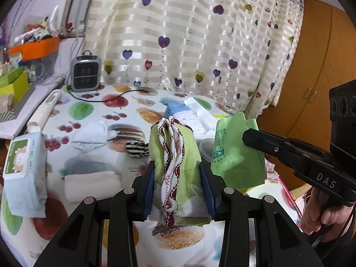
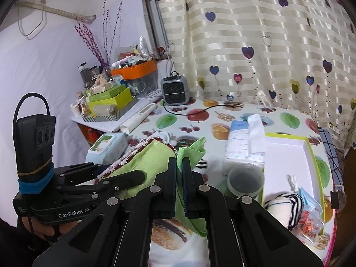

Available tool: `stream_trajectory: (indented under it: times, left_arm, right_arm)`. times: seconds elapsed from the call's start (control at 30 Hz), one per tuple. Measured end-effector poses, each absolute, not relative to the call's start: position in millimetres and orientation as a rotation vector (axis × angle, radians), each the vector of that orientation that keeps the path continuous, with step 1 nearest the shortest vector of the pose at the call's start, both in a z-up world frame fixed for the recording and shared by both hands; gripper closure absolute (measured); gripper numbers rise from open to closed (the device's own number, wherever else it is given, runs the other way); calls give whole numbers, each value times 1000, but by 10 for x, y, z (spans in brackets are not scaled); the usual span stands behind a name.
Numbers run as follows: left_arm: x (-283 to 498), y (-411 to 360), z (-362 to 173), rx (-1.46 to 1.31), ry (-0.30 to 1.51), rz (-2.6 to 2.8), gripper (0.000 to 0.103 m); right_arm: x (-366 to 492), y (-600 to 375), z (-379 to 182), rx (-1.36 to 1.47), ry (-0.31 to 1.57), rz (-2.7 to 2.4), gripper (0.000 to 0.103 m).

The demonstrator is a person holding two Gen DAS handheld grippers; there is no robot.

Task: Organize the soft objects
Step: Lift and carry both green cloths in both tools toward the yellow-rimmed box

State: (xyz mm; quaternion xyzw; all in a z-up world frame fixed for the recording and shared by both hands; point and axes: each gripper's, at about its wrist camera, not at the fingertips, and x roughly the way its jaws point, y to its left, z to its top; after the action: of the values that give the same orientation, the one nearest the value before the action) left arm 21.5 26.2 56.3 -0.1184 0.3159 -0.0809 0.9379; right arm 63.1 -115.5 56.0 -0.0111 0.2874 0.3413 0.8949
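Here, both claws carry cloth above the counter, mid-sorting.

Left wrist view: the left claw (image 1: 178,182) clamps a folded green cloth with red-and-white trim (image 1: 175,155) above the fruit-print counter (image 1: 93,111). Right wrist view: the right claw (image 2: 180,178) is pinched tight on a thin green bag (image 2: 191,153); the white tray (image 2: 287,155) lies near. Next likely calls for setting each piece down neatly.

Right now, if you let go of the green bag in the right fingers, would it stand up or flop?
Probably flop. The green bag looks thin: it creases and folds where the shut right fingers pinch it, and its free part sags. It likely weighs very little and would crumple onto the table.
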Motion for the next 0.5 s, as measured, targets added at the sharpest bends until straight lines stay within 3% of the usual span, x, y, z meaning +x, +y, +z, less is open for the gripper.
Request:
stream_trajectory:
  times: [0.5]
  left_arm:
    - [559, -187, 589, -184, 672, -225, 67]
  right_arm:
    - [894, -1759, 513, 81, 588, 614, 98]
